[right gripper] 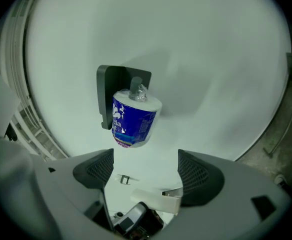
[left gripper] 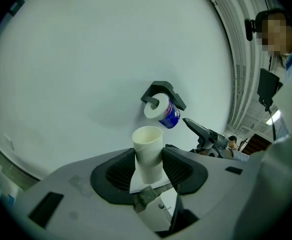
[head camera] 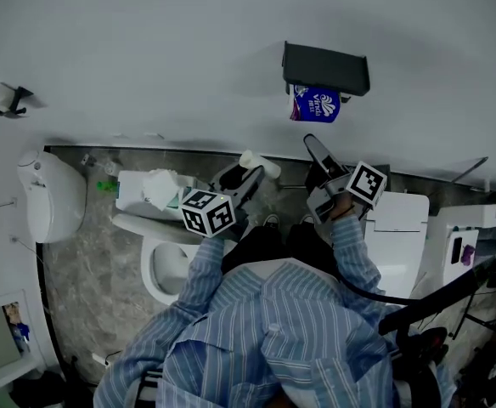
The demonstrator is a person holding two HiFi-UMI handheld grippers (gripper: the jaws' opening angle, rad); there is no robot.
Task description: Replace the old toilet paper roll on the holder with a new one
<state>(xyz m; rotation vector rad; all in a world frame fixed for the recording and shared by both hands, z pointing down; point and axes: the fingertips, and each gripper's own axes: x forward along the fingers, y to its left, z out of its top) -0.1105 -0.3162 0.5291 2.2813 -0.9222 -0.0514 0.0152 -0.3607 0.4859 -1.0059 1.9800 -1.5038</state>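
I see bare wall (right gripper: 221,74) open all round holder (right gripper: 105,89), wrapped roll (right gripper: 132,120) on it, right hand-held gripper (right gripper: 146,166) level, wide, empty, facing roll, left hand-held gripper (left gripper: 148,159) clamped on core (left gripper: 147,141)

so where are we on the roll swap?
Done: the empty tube is off, clamped in the left gripper; a blue-wrapped roll hangs on the holder. In hand: the right gripper, open and empty, faces that roll. Left: likely seating it, removing the wrapper, discarding the tube.
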